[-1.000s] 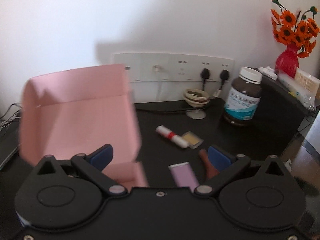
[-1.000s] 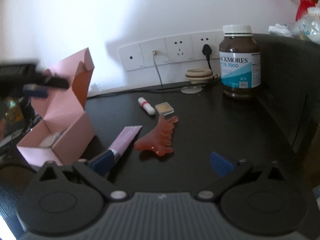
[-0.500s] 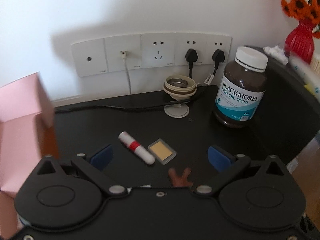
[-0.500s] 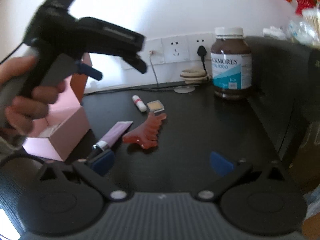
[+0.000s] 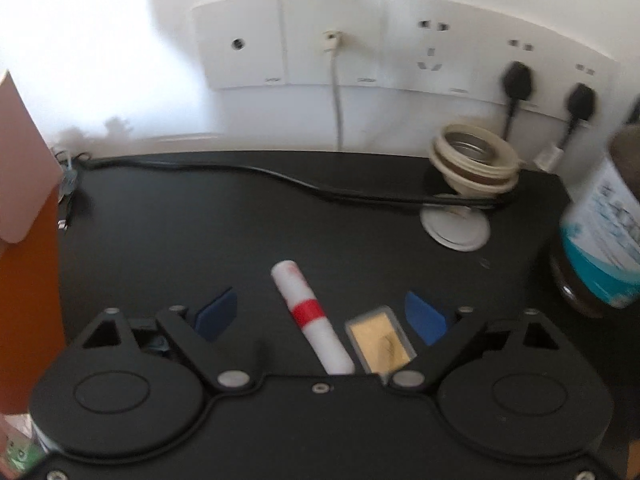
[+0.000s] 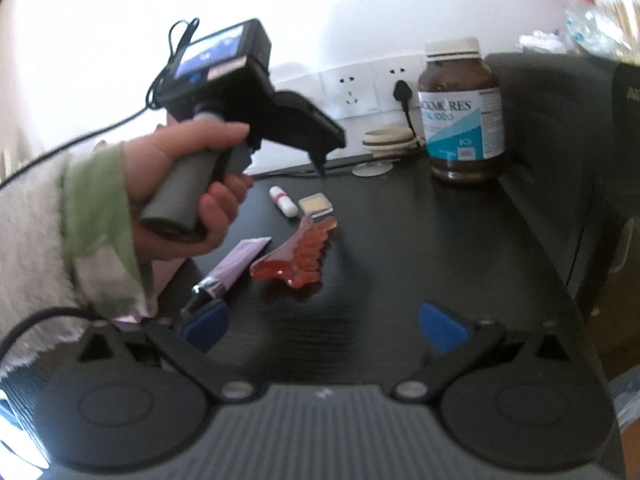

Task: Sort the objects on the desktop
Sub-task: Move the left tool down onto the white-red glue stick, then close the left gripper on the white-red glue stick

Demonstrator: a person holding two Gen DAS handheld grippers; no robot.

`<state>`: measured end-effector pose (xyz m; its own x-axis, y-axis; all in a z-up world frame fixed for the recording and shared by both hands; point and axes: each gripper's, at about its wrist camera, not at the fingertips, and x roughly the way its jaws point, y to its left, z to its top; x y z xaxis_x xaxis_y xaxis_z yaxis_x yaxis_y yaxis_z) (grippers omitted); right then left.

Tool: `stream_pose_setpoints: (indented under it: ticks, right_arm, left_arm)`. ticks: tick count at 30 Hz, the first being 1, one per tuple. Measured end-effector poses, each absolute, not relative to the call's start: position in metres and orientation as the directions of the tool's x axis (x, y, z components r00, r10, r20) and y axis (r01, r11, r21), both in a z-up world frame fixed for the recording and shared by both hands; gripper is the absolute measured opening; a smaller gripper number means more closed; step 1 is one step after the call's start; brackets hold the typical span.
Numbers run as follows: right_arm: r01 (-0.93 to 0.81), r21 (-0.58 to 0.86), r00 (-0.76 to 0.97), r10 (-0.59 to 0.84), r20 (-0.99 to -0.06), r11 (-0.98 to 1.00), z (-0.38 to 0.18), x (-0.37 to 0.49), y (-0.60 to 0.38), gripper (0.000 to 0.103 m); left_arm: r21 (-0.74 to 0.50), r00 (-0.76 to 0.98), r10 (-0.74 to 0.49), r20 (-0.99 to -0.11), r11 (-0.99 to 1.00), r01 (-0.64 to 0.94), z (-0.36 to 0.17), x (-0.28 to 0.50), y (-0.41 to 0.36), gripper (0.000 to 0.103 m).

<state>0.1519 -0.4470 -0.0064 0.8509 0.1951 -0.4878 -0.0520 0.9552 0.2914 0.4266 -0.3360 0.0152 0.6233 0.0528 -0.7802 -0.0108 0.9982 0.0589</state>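
Left gripper (image 5: 320,316): black plastic body, two round discs with embossed circles, triangular cut-outs in the linkage arms, silver screws at pivots and along the bottom edge, blue pads on the fingers (image 5: 216,314). From the right wrist view it shows a grey handle, a black camera block on top with a small lit screen – thin black cable (image 6: 80,140) trailing off it.

Right gripper (image 6: 324,326): same black build, blue pads, silver pivot screws, ribbed grey panel in the middle.

Left hand (image 6: 188,184): fuzzy off-white sleeve (image 6: 28,240) – green cuff (image 6: 96,216) at the wrist.
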Motion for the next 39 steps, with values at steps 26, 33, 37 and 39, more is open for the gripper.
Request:
stream_pose_setpoints:
  ticks: [26, 33, 37, 39]
  right_arm:
    - [-0.029, 0.351, 0.819, 0.224, -0.528, 0.936, -0.013, 0.16, -0.454, 0.102]
    - [-0.023, 0.361, 0.823, 0.223, -0.522, 0.932, -0.013, 0.158, -0.455, 0.102]
    - [-0.022, 0.367, 0.826, 0.224, -0.518, 0.93, -0.012, 0.157, -0.456, 0.102]
    - [-0.021, 0.37, 0.827, 0.224, -0.515, 0.929, -0.012, 0.157, -0.456, 0.102]
  left_arm:
    - [-0.038, 0.572, 0.063, -0.818, 0.986, -0.163, -0.002, 0.439, -0.328, 0.05]
    - [-0.084, 0.552, 0.017, -0.834, 0.984, -0.156, 0.001, 0.434, -0.326, 0.021]
    - [-0.078, 0.558, 0.02, -0.83, 0.985, -0.152, -0.001, 0.432, -0.325, 0.017]
    - [-0.073, 0.562, 0.023, -0.827, 0.986, -0.147, -0.001, 0.431, -0.325, 0.017]
